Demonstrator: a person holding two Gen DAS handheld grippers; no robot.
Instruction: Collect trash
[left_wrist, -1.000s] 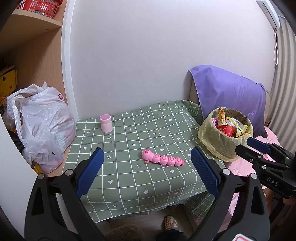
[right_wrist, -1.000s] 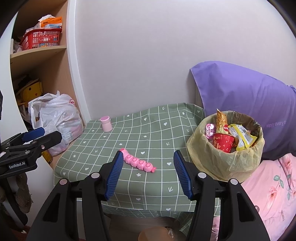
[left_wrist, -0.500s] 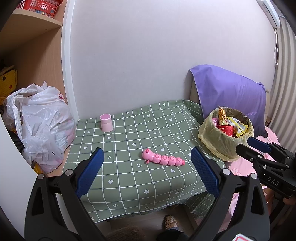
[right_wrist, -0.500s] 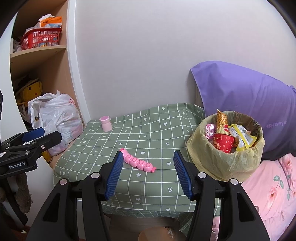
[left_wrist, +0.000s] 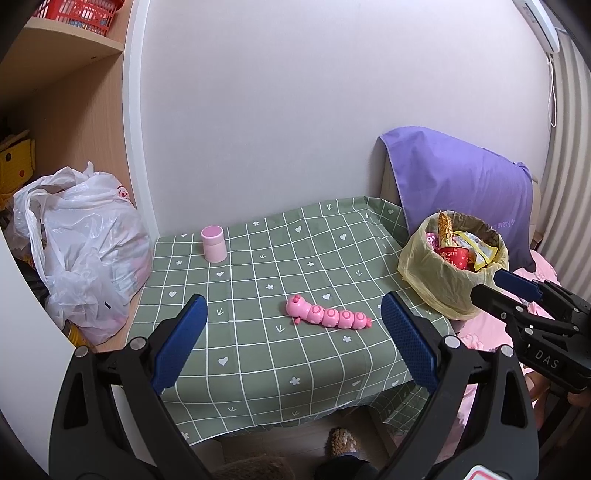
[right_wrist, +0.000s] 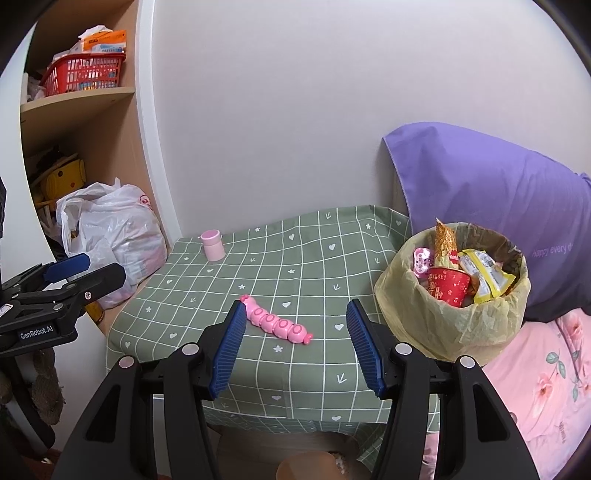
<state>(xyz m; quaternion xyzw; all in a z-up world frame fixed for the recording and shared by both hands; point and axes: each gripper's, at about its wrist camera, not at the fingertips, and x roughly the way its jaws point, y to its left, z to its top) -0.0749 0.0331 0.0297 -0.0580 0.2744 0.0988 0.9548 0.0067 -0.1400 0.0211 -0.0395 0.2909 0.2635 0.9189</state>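
A bin lined with a yellow bag (left_wrist: 443, 284) (right_wrist: 436, 321) stands at the table's right edge, full of snack wrappers and a red cup (right_wrist: 448, 290). A pink caterpillar toy (left_wrist: 327, 316) (right_wrist: 277, 325) lies mid-table on the green checked cloth (left_wrist: 258, 280) (right_wrist: 280, 266). A small pink cup (left_wrist: 213, 248) (right_wrist: 213, 245) stands at the back left. My left gripper (left_wrist: 293, 343) is open and empty, held before the table's front edge. My right gripper (right_wrist: 295, 349) is open and empty, near the toy's front side.
A full white plastic bag (left_wrist: 85, 251) (right_wrist: 118, 236) sits left of the table on a low shelf. A purple pillow (left_wrist: 461, 188) (right_wrist: 498, 192) leans behind the bin. Pink bedding (right_wrist: 535, 376) lies at the right. A red basket (right_wrist: 83, 72) is on the upper shelf.
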